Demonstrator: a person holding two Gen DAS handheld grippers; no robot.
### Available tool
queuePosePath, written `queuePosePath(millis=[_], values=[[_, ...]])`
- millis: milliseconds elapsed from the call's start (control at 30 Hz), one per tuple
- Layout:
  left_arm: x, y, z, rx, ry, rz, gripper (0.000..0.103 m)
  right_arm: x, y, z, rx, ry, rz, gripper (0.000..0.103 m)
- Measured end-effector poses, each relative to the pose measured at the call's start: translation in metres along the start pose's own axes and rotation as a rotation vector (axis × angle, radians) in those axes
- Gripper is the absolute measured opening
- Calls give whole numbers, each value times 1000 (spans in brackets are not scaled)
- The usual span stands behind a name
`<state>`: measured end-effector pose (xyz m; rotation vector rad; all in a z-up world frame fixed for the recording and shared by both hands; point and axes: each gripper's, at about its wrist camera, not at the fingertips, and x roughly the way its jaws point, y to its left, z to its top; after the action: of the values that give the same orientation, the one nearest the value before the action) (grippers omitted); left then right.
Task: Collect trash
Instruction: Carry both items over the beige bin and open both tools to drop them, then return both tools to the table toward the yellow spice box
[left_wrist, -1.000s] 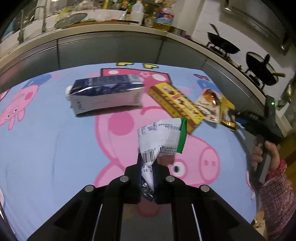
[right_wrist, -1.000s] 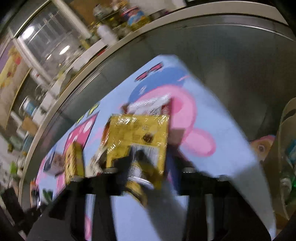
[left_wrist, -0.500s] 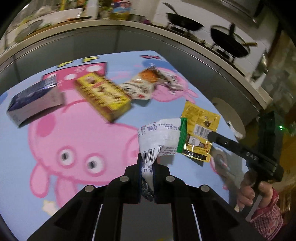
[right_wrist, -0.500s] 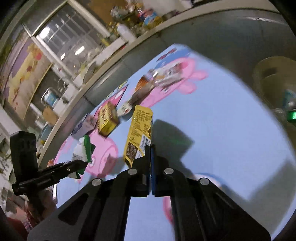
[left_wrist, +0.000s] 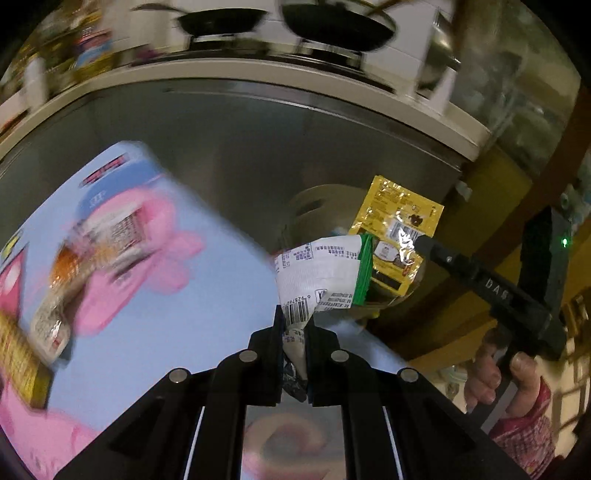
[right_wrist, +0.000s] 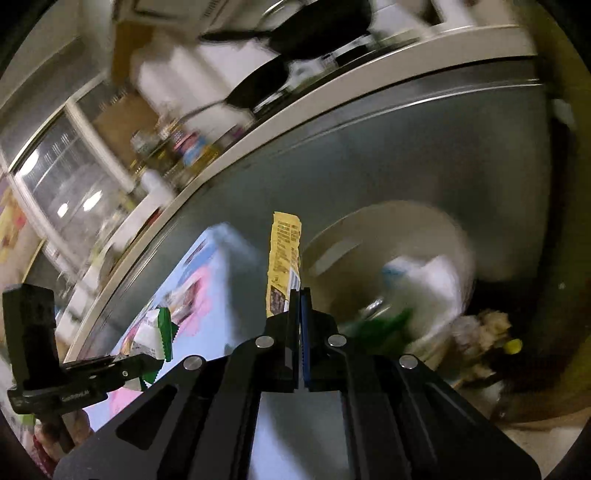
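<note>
A round beige waste bin, already holding rubbish, is seen beside the cartoon-printed blue tabletop. Over it the crumpled white-and-green wrapper is pinched in the closed left tongs, and the yellow foil sachet is clamped edge-on in the closed right tongs, evidently for dropping.

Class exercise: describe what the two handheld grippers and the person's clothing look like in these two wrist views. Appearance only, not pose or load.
Both grippers are matte black, angular, with round silver fasteners on the finger arms. The right gripper has a blue pad on one finger; seen from the left view, it carries pale lettering, a pistol-style handle and a green light. The left gripper looks alike. The sleeve is red-and-white patterned.
</note>
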<state>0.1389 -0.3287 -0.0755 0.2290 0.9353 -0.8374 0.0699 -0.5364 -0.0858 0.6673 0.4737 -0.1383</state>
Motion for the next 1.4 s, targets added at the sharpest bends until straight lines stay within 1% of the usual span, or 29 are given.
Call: queuePosePath(millis=[100,167,200,233,300,333,367,400,467,533,633,733,967,1100,1200,1400], values=[[31,-19,28,33,20,-30,9,0,-21,11,13,-25,-42,1],[56,-28,41,40,45,-32,13,6,-35,14,17,-23,-68,1],[69,-30,46,34,58,-26,24,12,-41,14,22,-15,-76,1],[78,-30,48,26,66,-18,55,16,-45,14,25,-7,-82,1],[98,-28,54,8,76,22,75,29,-50,13,32,16,-93,9],[104,-27,55,6,79,36,68,36,-53,12,36,36,-98,15],[111,-24,56,1,106,46,65,40,-53,11,41,41,-108,29],[112,-21,55,-14,122,39,62,39,-54,9,47,27,-119,34],[104,-12,51,-37,109,18,62,34,-53,4,44,7,-119,36],[91,-5,48,-35,87,28,62,29,-51,1,50,-9,-119,36],[69,6,39,-73,51,20,62,20,-48,-5,67,-20,-96,36],[48,22,21,-115,22,21,62,12,-39,-13,73,-14,-70,36],[2,36,-26,-131,-39,119,62,-1,0,-40,83,21,8,36],[-25,45,-44,-153,-82,164,62,-9,27,-57,79,39,41,36],[-44,50,-55,-161,-112,185,62,-15,44,-66,64,50,50,36],[-80,59,-75,-175,-175,229,63,-33,87,-81,-3,59,68,36]])
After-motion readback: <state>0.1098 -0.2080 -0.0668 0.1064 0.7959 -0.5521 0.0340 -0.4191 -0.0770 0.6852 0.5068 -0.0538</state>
